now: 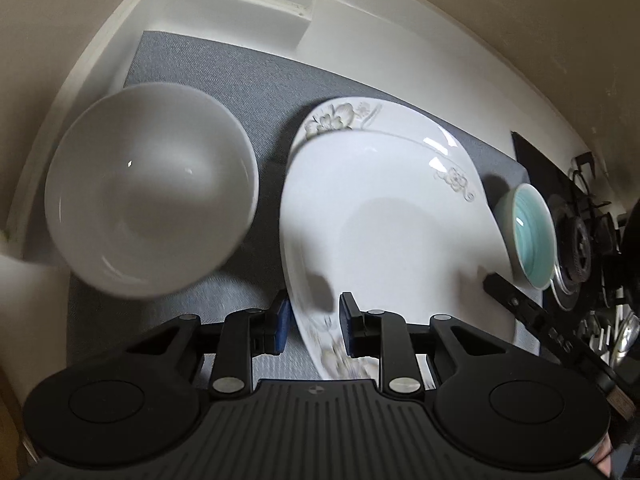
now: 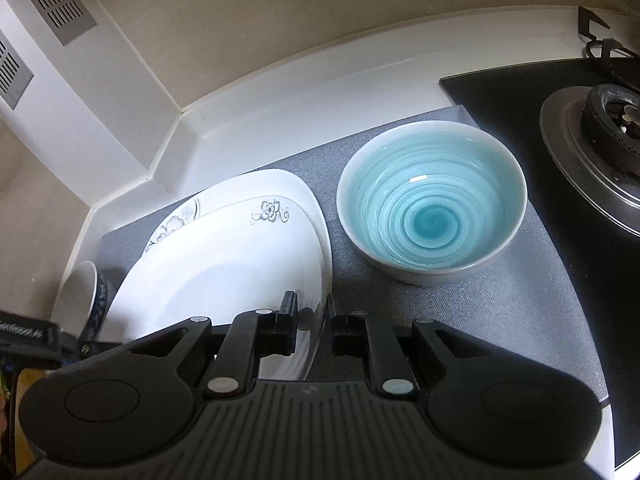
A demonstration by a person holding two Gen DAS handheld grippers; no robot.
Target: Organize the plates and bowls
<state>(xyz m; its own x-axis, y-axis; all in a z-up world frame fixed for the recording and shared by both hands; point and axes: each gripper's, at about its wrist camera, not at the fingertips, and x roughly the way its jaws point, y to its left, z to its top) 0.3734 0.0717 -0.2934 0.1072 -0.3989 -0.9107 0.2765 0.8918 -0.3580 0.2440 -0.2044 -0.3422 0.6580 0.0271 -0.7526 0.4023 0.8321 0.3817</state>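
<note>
Two white flower-patterned plates are stacked on the grey mat (image 1: 224, 68). My left gripper (image 1: 314, 324) is shut on the near left rim of the upper plate (image 1: 384, 220). My right gripper (image 2: 312, 328) is shut on the same plate's (image 2: 224, 276) right rim. The lower plate (image 2: 276, 184) shows behind it. A white bowl (image 1: 148, 188) stands left of the plates in the left wrist view. A teal spiral bowl (image 2: 430, 200) stands right of them; it also shows in the left wrist view (image 1: 528, 232).
A black gas hob with a burner (image 2: 600, 136) lies to the right of the mat. White countertop edging and a beige wall (image 2: 280, 20) close the back. The white bowl shows at the left edge of the right wrist view (image 2: 80, 300).
</note>
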